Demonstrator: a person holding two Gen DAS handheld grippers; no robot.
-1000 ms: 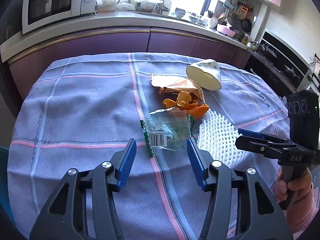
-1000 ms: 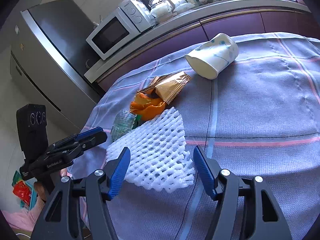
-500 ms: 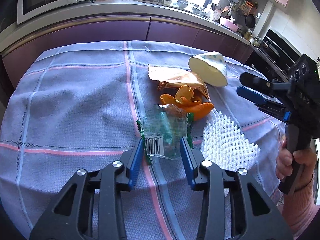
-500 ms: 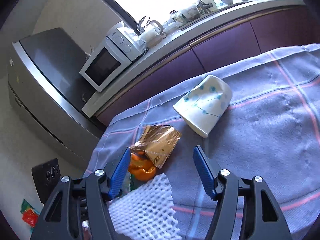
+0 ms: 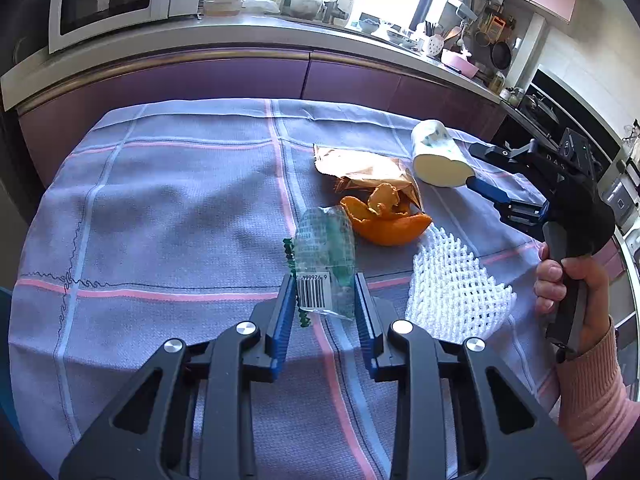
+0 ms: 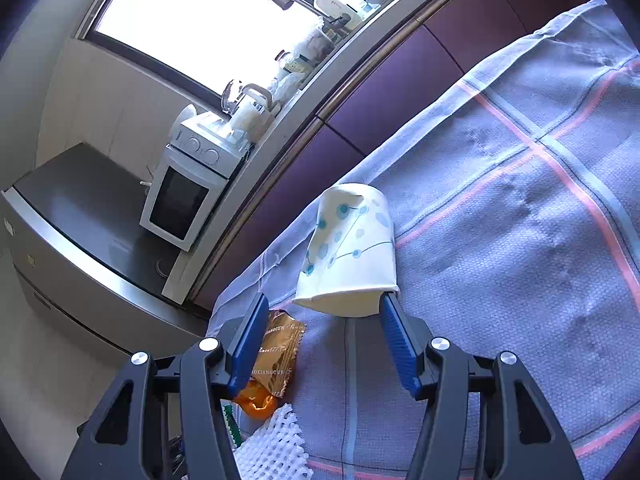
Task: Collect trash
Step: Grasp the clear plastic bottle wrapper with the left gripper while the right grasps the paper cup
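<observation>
we hold a claw in each hand over a table under a checked tablecloth (image 5: pixel 160 208). our left claw (image 5: pixel 325 300) has just been closing, and its blue pads now sit against both edges of a clear plastic wrapper (image 5: pixel 325 268) with a barcode label; the wrapper's near end lies between the tips, clamped. just beyond that claw's tips lies an orange peel (image 5: pixel 386 220), with a gold foil wrapper (image 5: pixel 368 172) behind it, and a white foam net (image 5: pixel 452 288) lies to the right of the claw.

our right claw (image 6: pixel 322 308) has also just been narrowing but stands apart. a crushed paper cup (image 6: pixel 352 248) lies on its side straight ahead, its open mouth toward the tips; the right pad meets the cup's rim, the left pad is clear of it. under the left finger we see the foil wrapper, peel and net.
</observation>
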